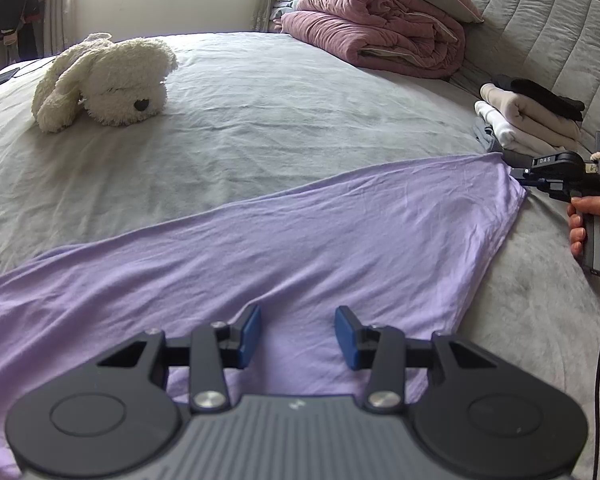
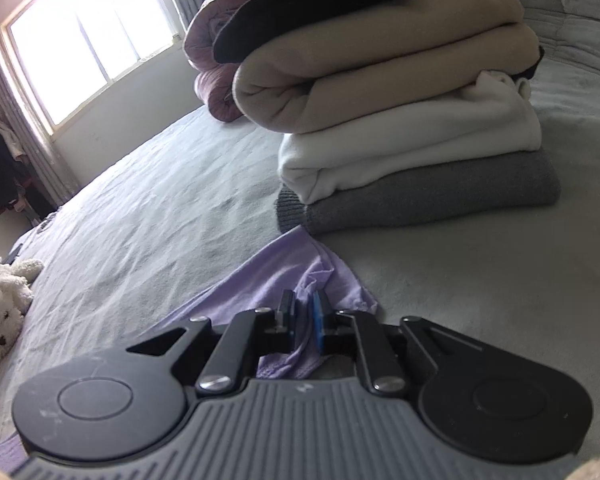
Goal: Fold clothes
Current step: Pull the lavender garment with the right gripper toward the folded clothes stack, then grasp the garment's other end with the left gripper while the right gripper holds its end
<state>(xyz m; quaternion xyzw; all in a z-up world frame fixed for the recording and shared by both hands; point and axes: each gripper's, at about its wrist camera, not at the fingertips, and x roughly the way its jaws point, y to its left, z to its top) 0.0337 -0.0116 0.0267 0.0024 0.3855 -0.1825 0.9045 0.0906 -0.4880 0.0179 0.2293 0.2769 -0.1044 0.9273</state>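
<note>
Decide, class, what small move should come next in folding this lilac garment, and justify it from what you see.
Probably close the left gripper on the lilac garment. The right gripper is already shut on its far corner, while the left one's jaws stand open over the near edge, so lifting now would raise one side only.

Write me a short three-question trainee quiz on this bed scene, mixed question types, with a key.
1. True or false: the right gripper is shut on a corner of the lilac cotton garment.
2. Multiple choice: in the folded stack of clothes, which layer lies at the bottom? A) beige B) white C) grey knit
3. Short answer: are the left gripper pads pressing on the lilac garment, or standing apart above it?

Key
1. True: its blue pads pinch the fabric.
2. C
3. Standing apart; the jaws are open, with the cloth spread flat on the grey bedsheet beneath.
</note>
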